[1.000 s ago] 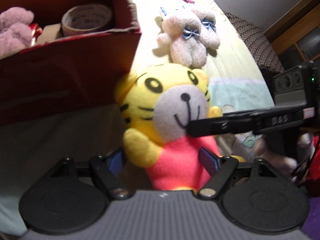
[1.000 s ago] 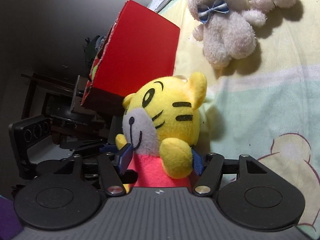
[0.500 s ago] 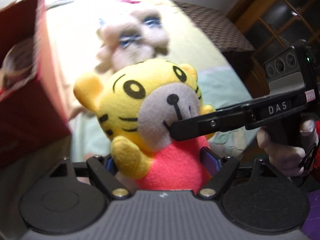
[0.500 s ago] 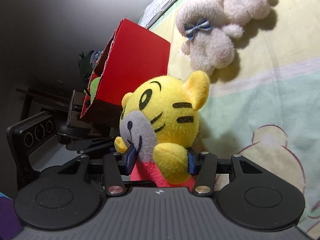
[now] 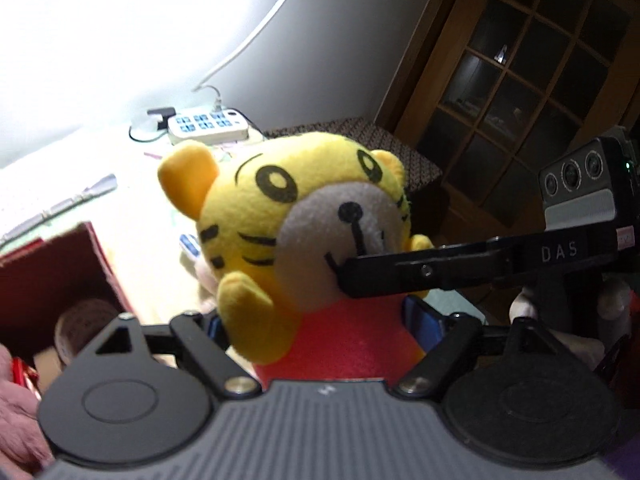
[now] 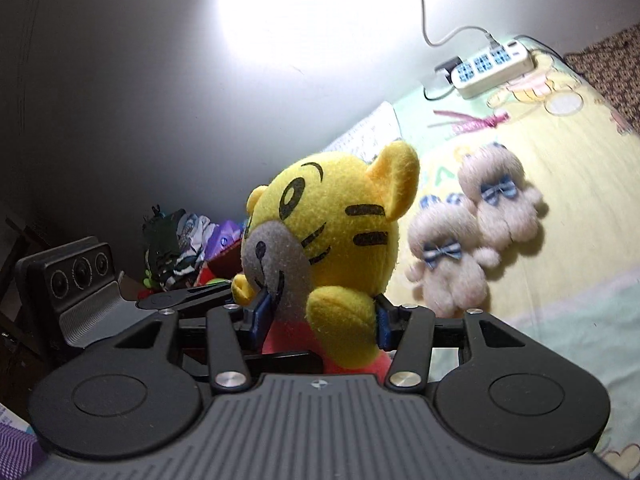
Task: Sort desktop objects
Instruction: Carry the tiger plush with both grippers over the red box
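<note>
A yellow tiger plush (image 5: 296,232) in a red shirt hangs in the air above the bed, held from two sides. My left gripper (image 5: 320,322) has its blue pads against the red body, and its jaws are opening. My right gripper (image 6: 318,316) is shut on the tiger plush (image 6: 332,248) just under the chin. One right finger (image 5: 420,272) crosses the tiger's mouth in the left wrist view. The left gripper's finger (image 6: 180,300) shows behind the tiger in the right wrist view. An open red box (image 5: 100,264) stands below at the left.
The box holds a tape roll (image 5: 80,324) and a pink plush (image 5: 16,420). Two beige bears with blue bows (image 6: 452,276) lie on the patterned sheet. A white power strip (image 6: 496,64) sits by the wall. A dark wooden cabinet (image 5: 540,80) stands at the right.
Both grippers have risen with the tiger and tipped upward, so the wall and power strip come into view. The red box has dropped to the lower left. The right jaws narrowed onto the plush.
</note>
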